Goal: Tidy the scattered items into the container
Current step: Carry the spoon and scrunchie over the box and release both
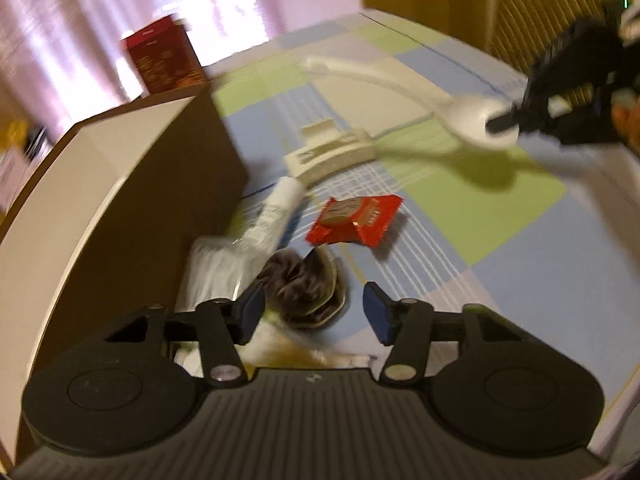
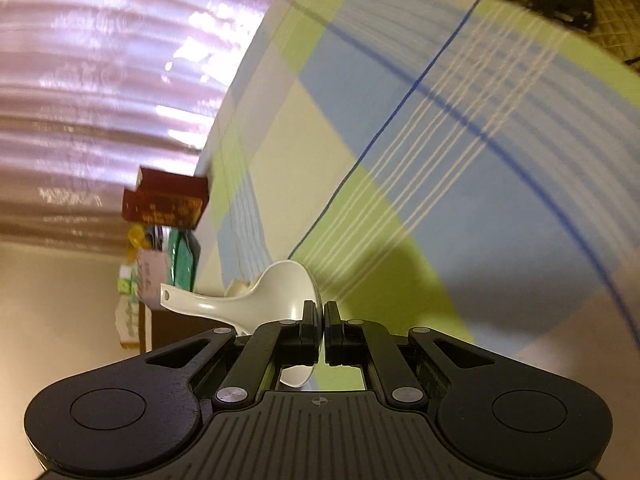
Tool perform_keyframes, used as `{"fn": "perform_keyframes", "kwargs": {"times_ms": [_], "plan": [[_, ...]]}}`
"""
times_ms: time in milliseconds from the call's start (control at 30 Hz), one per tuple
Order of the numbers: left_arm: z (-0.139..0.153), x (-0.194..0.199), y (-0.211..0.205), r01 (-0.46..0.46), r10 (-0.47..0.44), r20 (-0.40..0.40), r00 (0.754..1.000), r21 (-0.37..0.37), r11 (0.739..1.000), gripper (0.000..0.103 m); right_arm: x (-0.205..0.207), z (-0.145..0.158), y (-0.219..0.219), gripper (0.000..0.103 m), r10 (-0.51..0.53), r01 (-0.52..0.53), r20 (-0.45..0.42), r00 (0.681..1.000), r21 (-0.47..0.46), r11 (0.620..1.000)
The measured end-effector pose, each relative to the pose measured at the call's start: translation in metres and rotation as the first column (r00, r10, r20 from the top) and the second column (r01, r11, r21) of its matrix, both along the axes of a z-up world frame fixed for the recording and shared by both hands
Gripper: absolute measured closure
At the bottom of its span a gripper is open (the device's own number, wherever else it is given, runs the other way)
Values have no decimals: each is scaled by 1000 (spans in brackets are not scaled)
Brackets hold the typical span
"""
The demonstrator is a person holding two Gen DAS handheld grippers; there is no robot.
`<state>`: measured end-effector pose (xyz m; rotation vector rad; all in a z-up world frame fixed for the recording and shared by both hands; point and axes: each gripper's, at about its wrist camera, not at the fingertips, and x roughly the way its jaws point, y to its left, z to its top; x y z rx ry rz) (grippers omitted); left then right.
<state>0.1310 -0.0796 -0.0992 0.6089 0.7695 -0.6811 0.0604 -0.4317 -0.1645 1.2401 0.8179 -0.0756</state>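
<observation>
My left gripper [image 1: 316,312] is open and empty, just above a dark scrunchie [image 1: 302,284] on a clear plastic packet [image 1: 216,276]. Beyond lie a white wrapped tube [image 1: 276,216], a red snack packet [image 1: 354,220] and a white plastic clip piece [image 1: 332,152]. The beige container [image 1: 120,184] stands at the left. My right gripper [image 2: 323,316] is shut on the bowl rim of a white spoon [image 2: 260,300] and holds it above the checked cloth; it shows in the left wrist view [image 1: 508,120] with the spoon [image 1: 400,80] at the upper right.
The table is covered with a blue, green and white checked cloth [image 2: 440,160]. A dark red box [image 1: 164,56] stands behind the container. Pink curtains [image 2: 100,80] hang beyond the table edge. Small packets [image 2: 160,264] are stacked near the red box.
</observation>
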Motion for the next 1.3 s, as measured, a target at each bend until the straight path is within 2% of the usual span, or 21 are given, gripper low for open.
{"fn": "perform_keyframes", "kwargs": {"times_ms": [233,333,367,500,733,1000,1167,1300], "plan": [[-28,14,-16,92,-92,-5,996,121,988,63,-20,3,-16,98,-83,83,-10,997,20,996],[-34,19,-19,106,-107,-5,994,144,984,77,-25,3,-20,98,-101,101,-14,995,22,995],[-34,21,-19,108,-106,-21,994,138,985,85,-26,3,-20,98,-104,105,-15,994,24,994],[-29,22,-19,107,-104,-32,994,112,988,90,-30,4,-20,98,-107,107,-13,994,31,994],[16,16,-3,65,-67,-39,997,-48,997,90,-23,11,-11,98,-56,56,12,998,36,998],[79,16,38,-22,20,-8,1000,-201,979,90,14,28,25,98,67,-70,70,995,37,997],[109,26,77,-125,134,24,991,-235,964,89,50,48,63,98,180,-184,129,975,21,983],[119,41,111,-209,226,59,972,-217,954,89,83,69,101,98,282,-283,173,944,-17,959]]}}
